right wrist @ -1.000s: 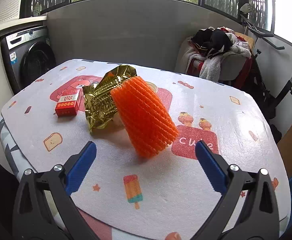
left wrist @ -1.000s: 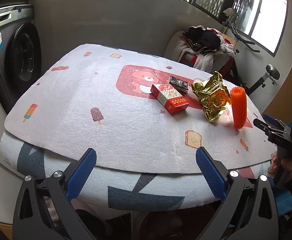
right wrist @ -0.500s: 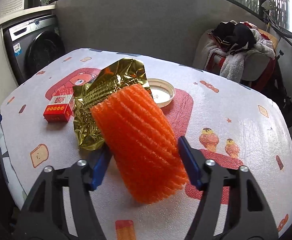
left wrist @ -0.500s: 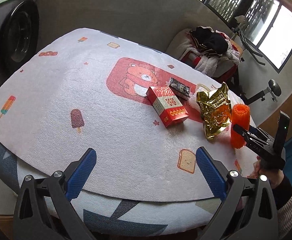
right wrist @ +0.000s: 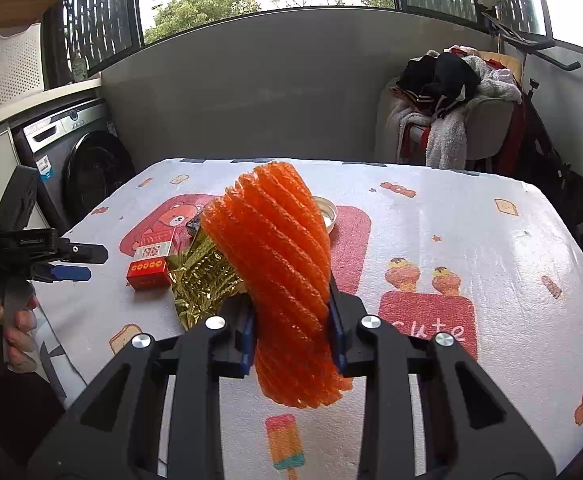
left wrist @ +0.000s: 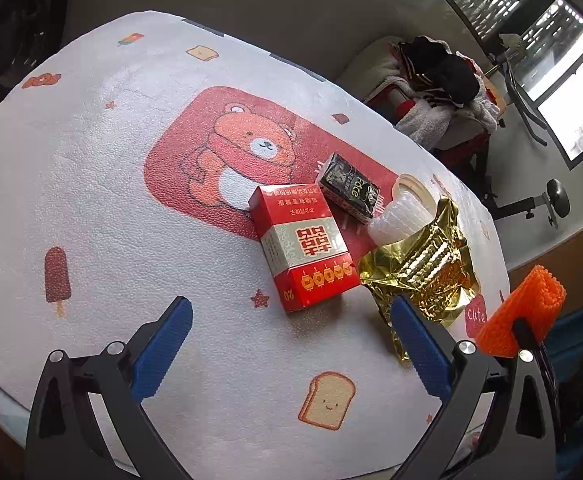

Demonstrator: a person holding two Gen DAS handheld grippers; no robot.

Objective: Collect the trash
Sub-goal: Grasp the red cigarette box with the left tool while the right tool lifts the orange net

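My right gripper [right wrist: 291, 334] is shut on an orange foam net sleeve [right wrist: 279, 264] and holds it above the table; the sleeve also shows at the right edge of the left wrist view [left wrist: 525, 312]. My left gripper [left wrist: 287, 344] is open and empty over the table, just short of a red box [left wrist: 305, 246]. Beside the box lie a crumpled gold foil wrapper [left wrist: 423, 272], a black packet [left wrist: 349, 190] and a clear plastic cup with a lid [left wrist: 401, 212]. The left gripper also shows in the right wrist view [right wrist: 73, 264], left of the red box [right wrist: 149, 266] and the gold foil [right wrist: 203, 280].
The table has a white cartoon-print cover [left wrist: 131, 208]. A washing machine [right wrist: 79, 160] stands at the left. A chair heaped with clothes [right wrist: 451, 108] and an exercise bike [left wrist: 547, 200] stand behind the table.
My right gripper has shut on the orange sleeve and lifted it off the table. My left gripper has moved forward over the table toward the red box.
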